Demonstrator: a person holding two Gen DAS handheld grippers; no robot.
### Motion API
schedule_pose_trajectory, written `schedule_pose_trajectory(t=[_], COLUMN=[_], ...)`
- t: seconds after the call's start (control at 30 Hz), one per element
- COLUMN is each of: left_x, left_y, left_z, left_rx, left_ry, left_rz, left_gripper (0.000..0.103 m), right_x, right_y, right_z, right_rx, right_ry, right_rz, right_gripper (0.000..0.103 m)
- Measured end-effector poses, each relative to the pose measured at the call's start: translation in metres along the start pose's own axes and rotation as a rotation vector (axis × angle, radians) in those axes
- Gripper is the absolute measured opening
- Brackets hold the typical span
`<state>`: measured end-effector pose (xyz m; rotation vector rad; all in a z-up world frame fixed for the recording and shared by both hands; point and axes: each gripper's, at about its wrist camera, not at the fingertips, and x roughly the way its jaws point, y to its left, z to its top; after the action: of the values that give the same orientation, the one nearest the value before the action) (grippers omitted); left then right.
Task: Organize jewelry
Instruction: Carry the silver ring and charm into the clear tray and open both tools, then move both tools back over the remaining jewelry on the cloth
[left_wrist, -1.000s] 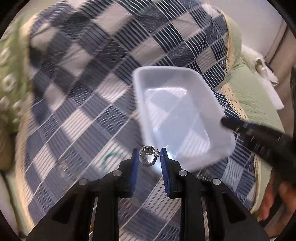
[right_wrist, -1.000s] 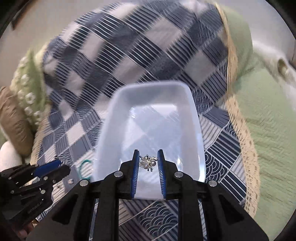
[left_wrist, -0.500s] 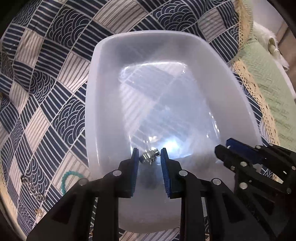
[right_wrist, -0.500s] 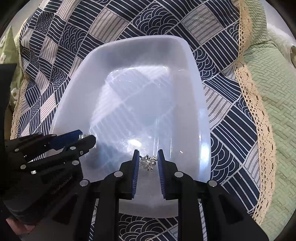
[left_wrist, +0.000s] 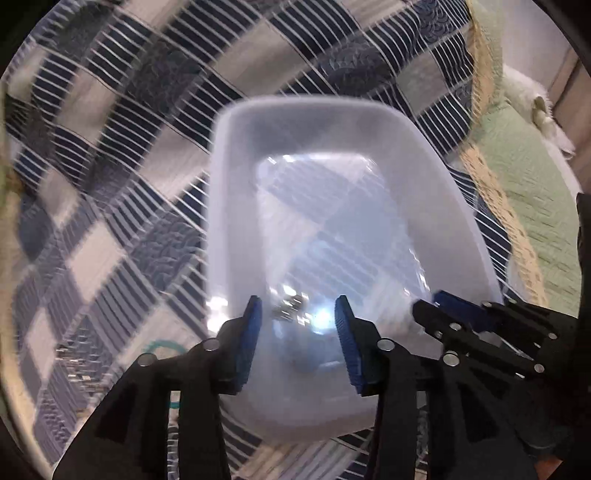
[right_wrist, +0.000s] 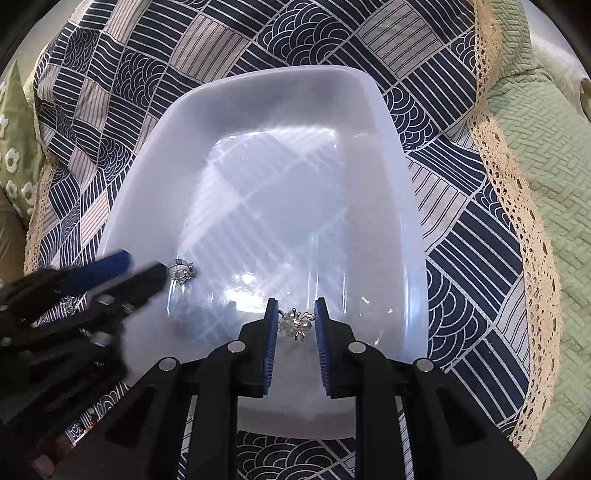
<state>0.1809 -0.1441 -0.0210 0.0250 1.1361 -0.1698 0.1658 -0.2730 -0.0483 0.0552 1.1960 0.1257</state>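
1. Since half a second ago: left gripper (left_wrist: 298, 317) jaws just been opening, blue pads now standing well apart; silver ring (right_wrist: 181, 270) that was pinched between them now free of the pads.
2. Ring seen in right wrist view just off the left gripper's tip, at the near-left of the tub floor; whether resting on the floor or still falling, cannot tell. In left wrist view only a blurred glint between the spread pads.
3. Second piece, a small silver ornament with pale beads (right_wrist: 295, 322), clamped between the narrow-set pads of the right gripper (right_wrist: 295, 320); jaws gripping it, hanging above the near end of the tub.
4. Translucent white plastic tub (right_wrist: 402, 206), rectangular with rounded corners, lying under both grippers; patterned cloth showing through its clear floor.
5. Both grippers pointing steeply down into the tub, left one entering from the left, right one from the near edge.
6. Outside the tub, near-left on the cloth: a teal loop (left_wrist: 162, 345) and some small metallic bits (left_wrist: 74, 360), heavily blurred.
7. Navy-and-cream patchwork cloth (right_wrist: 229, 44) with lace edging under everything.
8. Pale green textured cover (right_wrist: 546, 155) to the right, beyond the lace.
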Motion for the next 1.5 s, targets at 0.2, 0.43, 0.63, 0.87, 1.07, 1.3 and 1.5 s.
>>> schedule_pose_trajectory(t=[0.2, 0.43, 0.63, 0.87, 1.07, 1.3, 1.5], left_x=[-0.015, -0.025, -0.068, -0.106, -0.101, -0.07, -0.041], left_y=[-0.003, 0.009, 0.033, 0.094, 0.163, 0.228, 0.254], left_z=[0.005, 0.005, -0.006, -0.049, -0.092, -0.125, -0.142], left_rx=[0.008, -0.031, -0.022, -0.069, -0.17, -0.236, -0.233], left_ry=[-0.051, -0.067, -0.12, -0.142, -0.1, -0.031, 0.054], left_rz=[0.024, 0.021, 0.073, 0.149, 0.178, 0.213, 0.193], left_gripper=[0.07, 0.074, 0.087, 0.089, 0.089, 0.089, 0.088], right_x=[-0.001, -0.014, -0.05, -0.072, -0.059, -0.049, -0.031], right_y=[0.0, -0.004, 0.01, 0.071, 0.105, 0.142, 0.167], right_z=[0.001, 0.0, -0.014, -0.025, -0.037, -0.047, -0.058], right_rx=[0.007, 0.027, 0.002, -0.133, -0.181, -0.227, -0.279], right_ry=[-0.008, -0.044, -0.14, -0.199, -0.143, -0.129, -0.103], right_rz=[0.009, 0.012, 0.021, 0.057, 0.044, 0.118, 0.122], right_gripper=[0.022, 0.04, 0.078, 0.096, 0.096, 0.096, 0.096])
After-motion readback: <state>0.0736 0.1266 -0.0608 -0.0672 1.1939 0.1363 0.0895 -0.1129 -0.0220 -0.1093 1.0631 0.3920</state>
